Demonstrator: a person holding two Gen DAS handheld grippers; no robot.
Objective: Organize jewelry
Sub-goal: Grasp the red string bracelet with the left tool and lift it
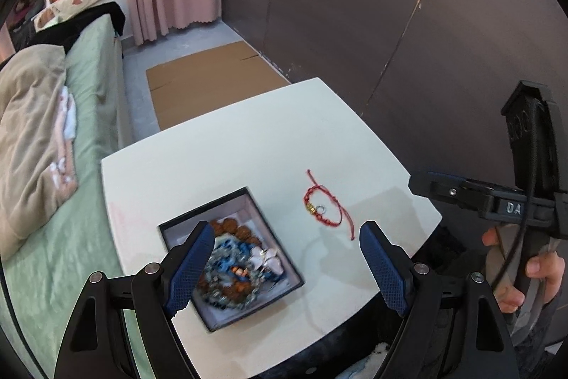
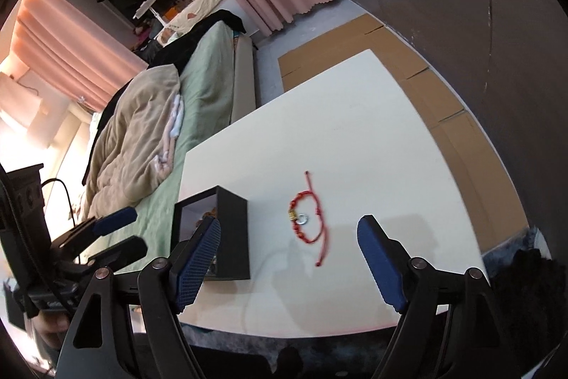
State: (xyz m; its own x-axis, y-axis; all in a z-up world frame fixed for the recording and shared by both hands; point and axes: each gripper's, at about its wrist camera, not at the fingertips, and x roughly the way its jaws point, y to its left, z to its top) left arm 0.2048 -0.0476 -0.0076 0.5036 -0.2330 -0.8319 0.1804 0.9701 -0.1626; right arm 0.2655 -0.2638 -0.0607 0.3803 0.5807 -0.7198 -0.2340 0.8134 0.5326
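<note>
Blue-padded fingers [image 1: 193,267] of our left gripper [image 1: 287,269] frame the near edge of the view, spread wide with nothing between them, hovering over the black jewelry box [image 1: 273,219] at the near left of the white table [image 1: 248,130]. Inside the box we see a blurred heap of blue and brown bead bracelets [image 1: 230,258] already gathered.

Our right gripper [image 2: 289,267] is likewise released and empty, its jaws standing apart above the table just near of the red cord bracelet [image 2: 305,219]. That bracelet lies flat on bare tabletop, to the right of the box and clear of it, with a small gold bead and a silver ring [image 2: 302,220] at the near-left side of its loop and two loose tails trailing, one toward the far side and one toward us.

We judge it the piece left to put away. It looks very light, limp and thin, so it will drape and swing once lifted, and a cord lying flat is hard to get under. The bead-and-ring cluster seems the best hold: it is the thickest spot, and pinching there should keep the loop from sliding out.
</note>
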